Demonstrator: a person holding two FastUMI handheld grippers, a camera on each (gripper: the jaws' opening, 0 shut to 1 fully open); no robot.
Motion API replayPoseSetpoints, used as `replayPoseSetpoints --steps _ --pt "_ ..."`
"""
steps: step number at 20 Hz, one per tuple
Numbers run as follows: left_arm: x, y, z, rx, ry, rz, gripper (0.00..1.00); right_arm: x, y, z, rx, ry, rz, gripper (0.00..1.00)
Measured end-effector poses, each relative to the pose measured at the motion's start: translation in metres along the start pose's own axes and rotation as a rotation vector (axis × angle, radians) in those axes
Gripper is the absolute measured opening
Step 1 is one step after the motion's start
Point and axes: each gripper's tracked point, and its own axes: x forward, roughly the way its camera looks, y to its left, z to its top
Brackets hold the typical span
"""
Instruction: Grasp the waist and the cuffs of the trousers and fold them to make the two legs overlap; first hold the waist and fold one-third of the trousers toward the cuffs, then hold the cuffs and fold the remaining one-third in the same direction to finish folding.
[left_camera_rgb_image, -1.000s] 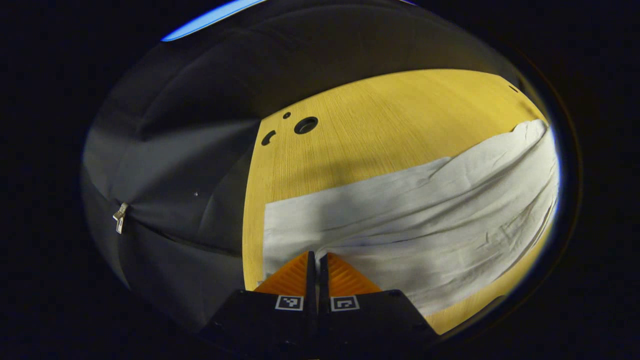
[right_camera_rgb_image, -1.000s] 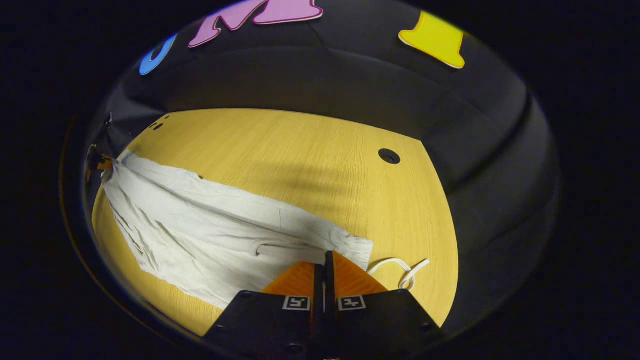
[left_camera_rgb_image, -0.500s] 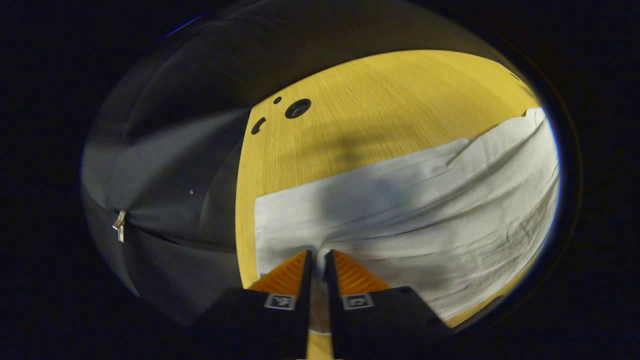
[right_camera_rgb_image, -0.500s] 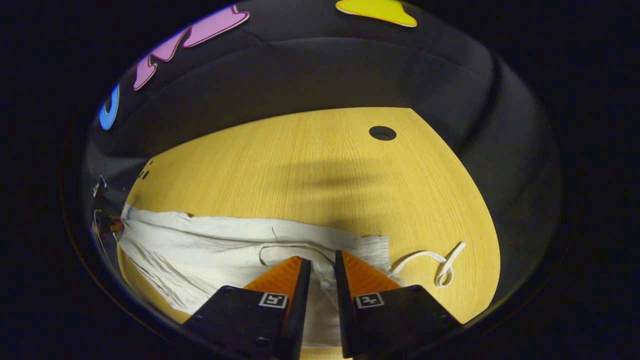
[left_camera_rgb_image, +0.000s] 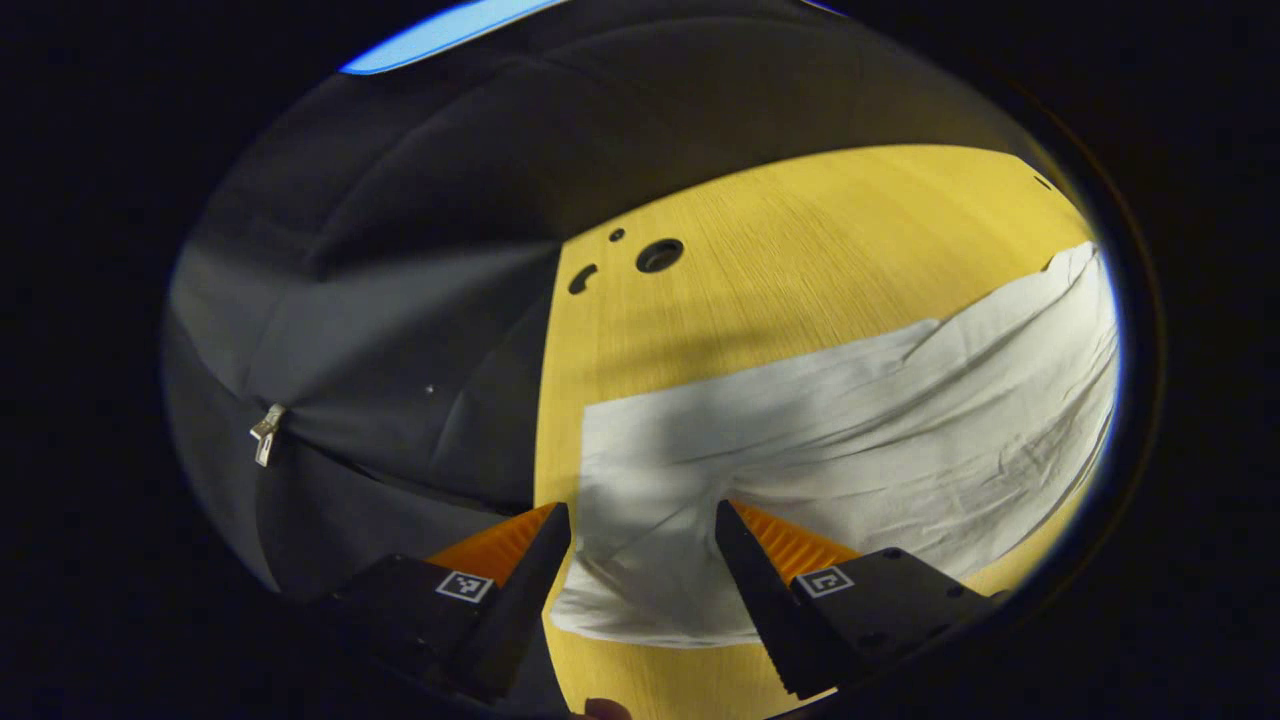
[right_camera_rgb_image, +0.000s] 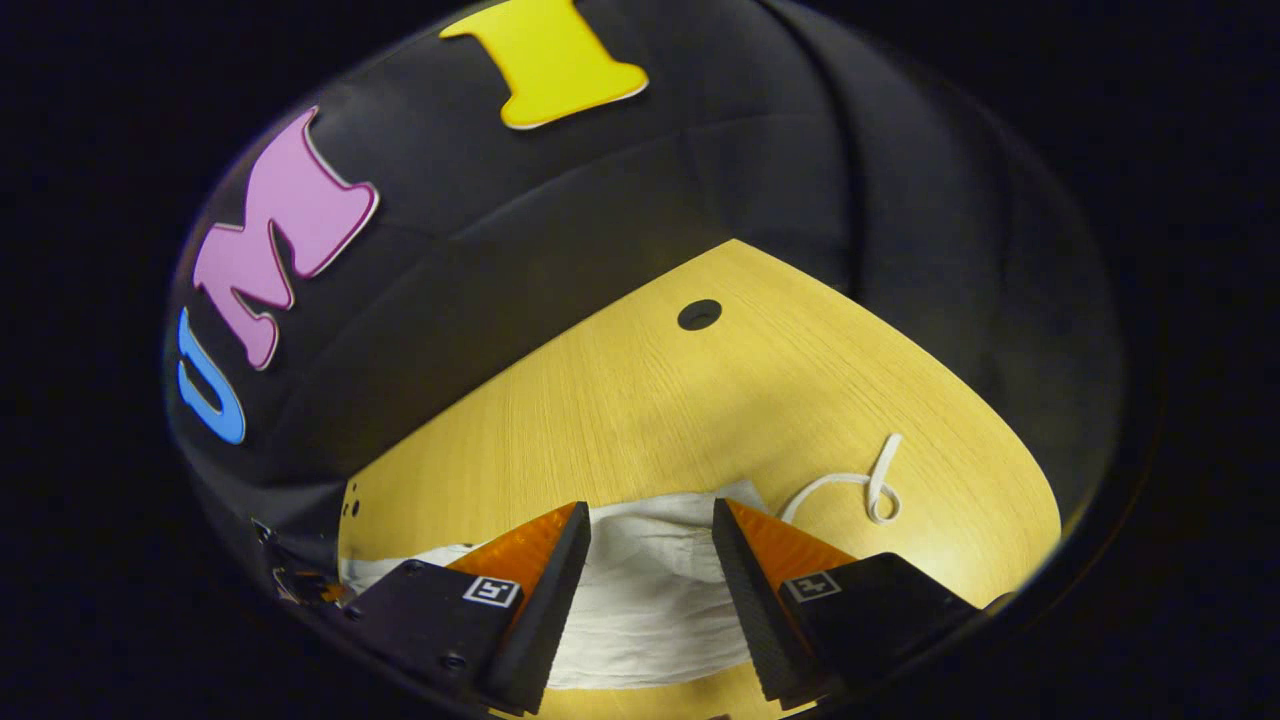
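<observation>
The white trousers (left_camera_rgb_image: 850, 430) lie stretched across the yellow wooden table (left_camera_rgb_image: 800, 260), legs overlapped, with their cuff end near the table's left edge. My left gripper (left_camera_rgb_image: 640, 540) hangs open just above that cuff end, fabric showing between its fingers but not pinched. In the right gripper view the gathered waist (right_camera_rgb_image: 650, 590) lies between the spread fingers of my right gripper (right_camera_rgb_image: 650, 535), which is open and holds nothing. The white drawstring (right_camera_rgb_image: 860, 485) loops loose on the table to the right of the waist.
The table has round cable holes (left_camera_rgb_image: 659, 255) near the cuff end and another hole (right_camera_rgb_image: 699, 314) beyond the waist. The black cloth wall, with a zip pull (left_camera_rgb_image: 265, 435), closes in beyond the table edge. Bare wood lies beyond the trousers.
Both grippers were shut on the trousers a second ago; both have opened wide and let go. The fabric now rests on the table, and the right view has tilted upward.
</observation>
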Motion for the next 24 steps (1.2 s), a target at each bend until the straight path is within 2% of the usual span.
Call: replayPoseSetpoints --steps 5,8,11,14,17,18,19,21,22,23,24 --pt "-0.044 0.005 0.0 -0.136 -0.101 -0.021 0.94 -0.046 -0.021 -0.033 0.189 -0.069 -0.026 0.8" --pt "-0.067 0.003 -0.016 -0.195 -0.12 -0.03 0.94 -0.056 -0.05 -0.069 0.229 -0.055 -0.103 0.8" --pt "-0.083 0.002 -0.037 -0.242 -0.114 -0.028 0.94 -0.05 -0.066 -0.086 0.244 -0.056 -0.145 0.8" --pt "-0.093 -0.013 -0.068 -0.312 -0.076 -0.064 0.94 -0.034 -0.073 -0.096 0.25 -0.033 -0.175 0.8" --pt "-0.094 -0.021 -0.096 -0.359 -0.021 -0.099 0.94 -0.017 -0.062 -0.088 0.276 -0.055 -0.158 0.79" --pt "-0.095 -0.026 -0.103 -0.391 -0.006 -0.115 0.93 -0.011 -0.06 -0.084 0.297 -0.065 -0.162 0.71" --pt "-0.096 -0.029 -0.11 -0.434 0.005 -0.131 0.93 -0.008 -0.062 -0.081 0.324 -0.073 -0.18 0.79" --pt "-0.097 -0.041 -0.121 -0.538 0.036 -0.173 0.92 -0.005 -0.073 -0.081 0.38 -0.079 -0.216 0.73" --pt "-0.096 -0.049 -0.125 -0.591 0.053 -0.205 0.93 -0.008 -0.076 -0.084 0.412 -0.071 -0.219 0.61" --pt "-0.095 -0.056 -0.126 -0.643 0.068 -0.236 0.93 -0.005 -0.078 -0.085 0.433 -0.053 -0.219 0.54" --pt "-0.09 -0.061 -0.127 -0.698 0.082 -0.262 0.94 -0.009 -0.075 -0.089 0.452 -0.034 -0.204 0.32"
